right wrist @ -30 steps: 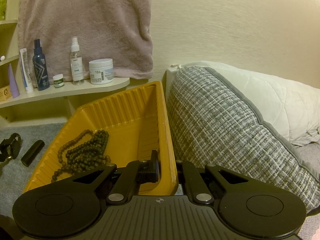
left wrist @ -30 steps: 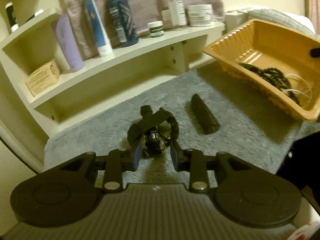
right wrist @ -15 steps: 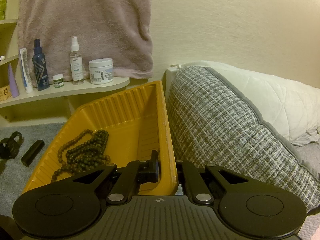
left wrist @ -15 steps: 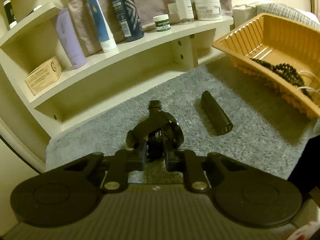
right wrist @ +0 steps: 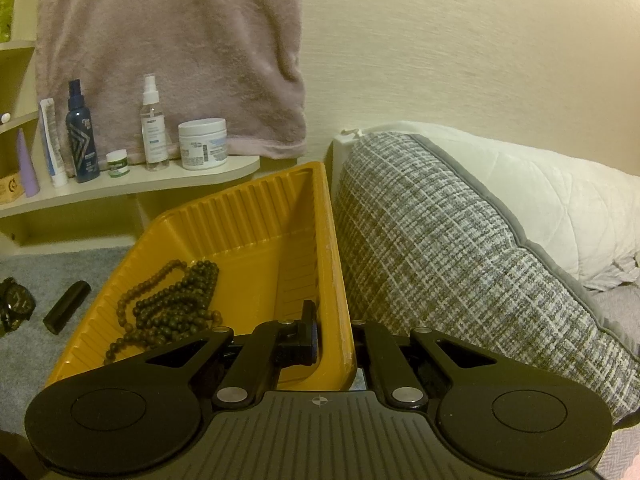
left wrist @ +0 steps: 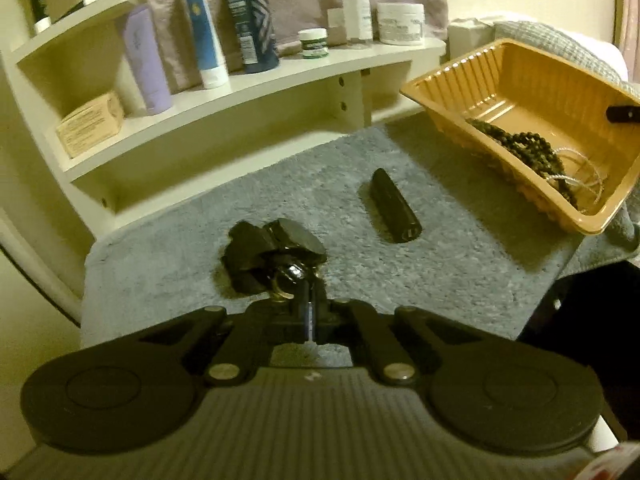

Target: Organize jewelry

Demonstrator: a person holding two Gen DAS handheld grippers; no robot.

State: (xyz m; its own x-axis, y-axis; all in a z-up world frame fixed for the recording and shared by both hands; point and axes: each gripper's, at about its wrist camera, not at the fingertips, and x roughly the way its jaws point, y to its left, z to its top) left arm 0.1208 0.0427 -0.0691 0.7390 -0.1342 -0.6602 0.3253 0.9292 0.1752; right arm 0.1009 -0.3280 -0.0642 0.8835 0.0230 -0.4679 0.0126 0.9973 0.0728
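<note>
My left gripper [left wrist: 308,304] is shut on the strap of a black wristwatch [left wrist: 276,256], which hangs just above the grey mat [left wrist: 460,264]. A black tube [left wrist: 394,206] lies on the mat to the right. My right gripper [right wrist: 336,336] is shut on the right wall of the orange tray [right wrist: 332,256]. The tray holds a dark bead necklace [right wrist: 172,300]. The tray [left wrist: 500,56] and beads [left wrist: 524,148] also show at the right in the left wrist view. The watch [right wrist: 16,304] and tube [right wrist: 66,306] show at the far left of the right wrist view.
A cream shelf [left wrist: 248,84] behind the mat carries bottles, tubes and jars. A pink towel [right wrist: 168,52] hangs on the wall. A grey woven cushion [right wrist: 460,264] and a white pillow [right wrist: 540,192] lie right of the tray.
My left gripper has closed on the watch and lifted it slightly off the mat. The right gripper and tray have stayed still.
</note>
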